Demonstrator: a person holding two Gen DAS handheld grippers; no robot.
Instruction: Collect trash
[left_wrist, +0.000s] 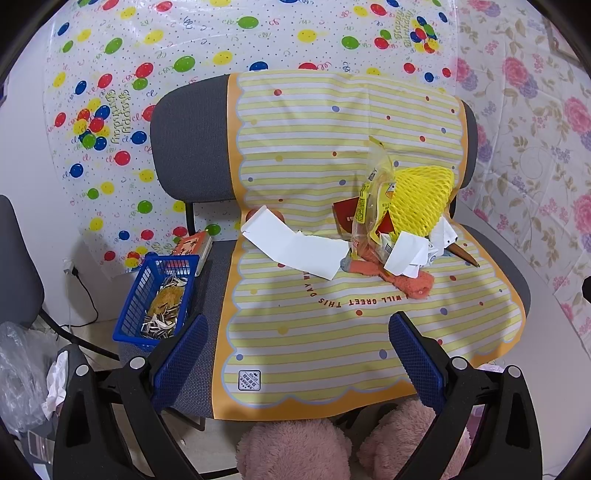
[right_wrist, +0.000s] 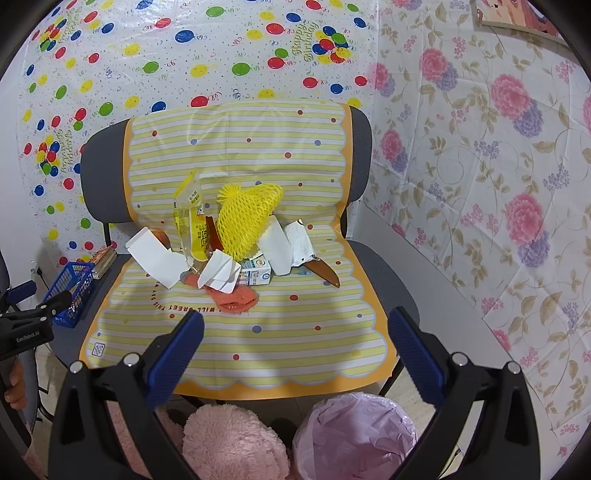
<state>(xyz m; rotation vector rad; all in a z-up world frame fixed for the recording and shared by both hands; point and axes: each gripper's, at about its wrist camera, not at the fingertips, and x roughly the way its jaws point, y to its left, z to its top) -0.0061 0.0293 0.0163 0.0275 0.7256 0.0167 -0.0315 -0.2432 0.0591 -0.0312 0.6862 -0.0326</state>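
A heap of trash lies on the striped yellow mat (left_wrist: 314, 332) (right_wrist: 280, 343) that covers a grey chair. It holds a yellow foam net (left_wrist: 421, 199) (right_wrist: 247, 218), a yellow plastic wrapper (left_wrist: 373, 195) (right_wrist: 190, 218), folded white card (left_wrist: 295, 245) (right_wrist: 159, 258), crumpled white paper (left_wrist: 404, 254) (right_wrist: 219, 275), a small milk carton (right_wrist: 256, 273), an orange sock (left_wrist: 410, 284) (right_wrist: 232, 299) and a brown knife-like piece (right_wrist: 323, 273). My left gripper (left_wrist: 299, 350) and right gripper (right_wrist: 295, 343) both hover open before the seat's front edge, nothing between their fingers.
A blue basket (left_wrist: 155, 295) (right_wrist: 74, 291) of seed shells stands on the seat's left edge, a small book (left_wrist: 194, 245) behind it. A pink-lined bin (right_wrist: 354, 435) stands on the floor below the seat's front, beside fluffy pink slippers (left_wrist: 295, 450) (right_wrist: 229, 443). Another chair (left_wrist: 18, 269) is at left.
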